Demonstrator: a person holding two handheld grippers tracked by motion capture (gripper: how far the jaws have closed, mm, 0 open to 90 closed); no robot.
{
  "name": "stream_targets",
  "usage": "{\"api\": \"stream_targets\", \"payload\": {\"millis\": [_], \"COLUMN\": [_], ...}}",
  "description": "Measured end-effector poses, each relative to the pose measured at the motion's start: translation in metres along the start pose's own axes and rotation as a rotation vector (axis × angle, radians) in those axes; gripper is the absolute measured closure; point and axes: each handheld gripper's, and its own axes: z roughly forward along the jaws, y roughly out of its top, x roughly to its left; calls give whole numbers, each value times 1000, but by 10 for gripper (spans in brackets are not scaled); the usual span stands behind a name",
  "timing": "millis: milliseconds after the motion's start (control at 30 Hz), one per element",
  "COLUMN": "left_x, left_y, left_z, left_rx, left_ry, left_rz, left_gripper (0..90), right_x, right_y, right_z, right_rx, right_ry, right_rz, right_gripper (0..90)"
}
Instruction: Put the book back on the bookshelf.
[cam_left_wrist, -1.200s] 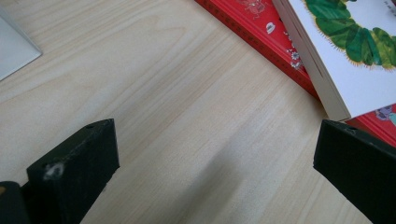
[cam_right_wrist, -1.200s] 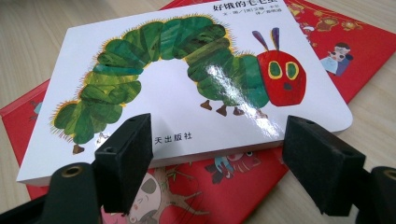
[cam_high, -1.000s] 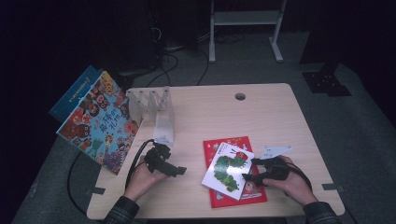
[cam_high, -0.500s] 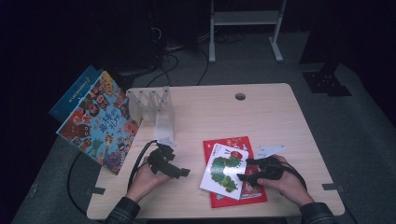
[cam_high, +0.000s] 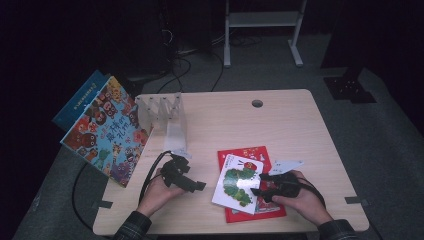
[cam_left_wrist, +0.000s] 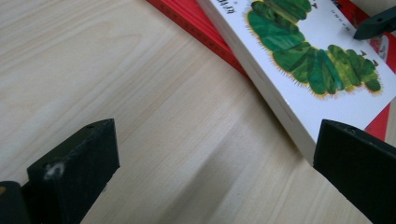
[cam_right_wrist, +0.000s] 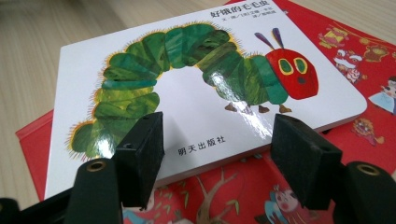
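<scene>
High view | caterpillar book (cam_high: 237, 183) long axis runs away from person | left gripper (cam_high: 196, 186), right gripper (cam_high: 257, 191) jaws apart

We take this for a lab recording bay: a lone light-wood table (cam_high: 280, 120) on grey carpet, dark surroundings, loose cables (cam_high: 185, 62) on the floor, a white equipment stand (cam_high: 262, 30) behind.

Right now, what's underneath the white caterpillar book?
A red picture book lies flat under the caterpillar book, sticking out at its top, right and bottom edges. The middle of its cover is hidden. Under both is the table. The right claw is at the caterpillar book's edge.
</scene>
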Motion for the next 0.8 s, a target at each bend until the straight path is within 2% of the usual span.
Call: {"api": "stream_targets", "payload": {"millis": [233, 600, 800], "left_x": [-6, -6, -7], "left_y": [3, 3, 4], "left_z": [6, 8, 10], "left_rx": [5, 15, 17], "left_ry": [-17, -23, -26], "left_rz": [11, 12, 13], "left_gripper": [0, 0, 0], "right_x": [4, 2, 6], "right_y": [4, -7, -10], "right_z": [6, -10, -7], "right_rx": [-5, 13, 30], "right_ry": [-7, -3, 6], "right_rz": [-13, -46, -62], "right_gripper": [343, 384, 382]}}
